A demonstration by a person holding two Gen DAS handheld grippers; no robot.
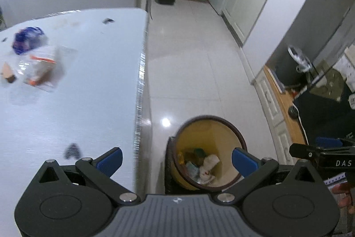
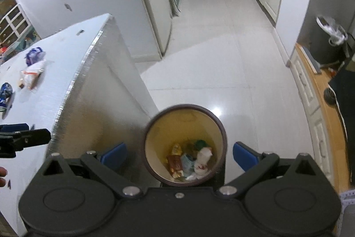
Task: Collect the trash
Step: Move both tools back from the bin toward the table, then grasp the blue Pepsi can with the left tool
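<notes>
Both grippers hung spread and empty above the bin [image 2: 185, 146], a round, dark-rimmed pail with a yellow lining that stood on the tiled floor right beside the bench [image 1: 93, 86]. The right gripper [image 2: 179, 158] was almost directly over the bin's mouth, while the left gripper [image 1: 176, 160] straddled the bin's bench-side rim. Several crumpled wrappers and a wad of white tissue already lay at the bottom of the bin. Up on the bench, well away from the bin, three pieces of trash could be counted in the right wrist view: a blue-and-white wrapper [image 2: 33, 55], a clear plastic bag with orange trim [image 2: 31, 77] just nearer than it, and a crushed blue piece [image 2: 5, 92] at the frame's edge, too blurred to identify. All appeared light, soft and crinkly, likely to slip or spring open under the pads; a pinch across a bunched fold near the middle looked the surest hold, rather than a loose flat edge. Small dark scraps also dotted the bench, too smeared to count.
</notes>
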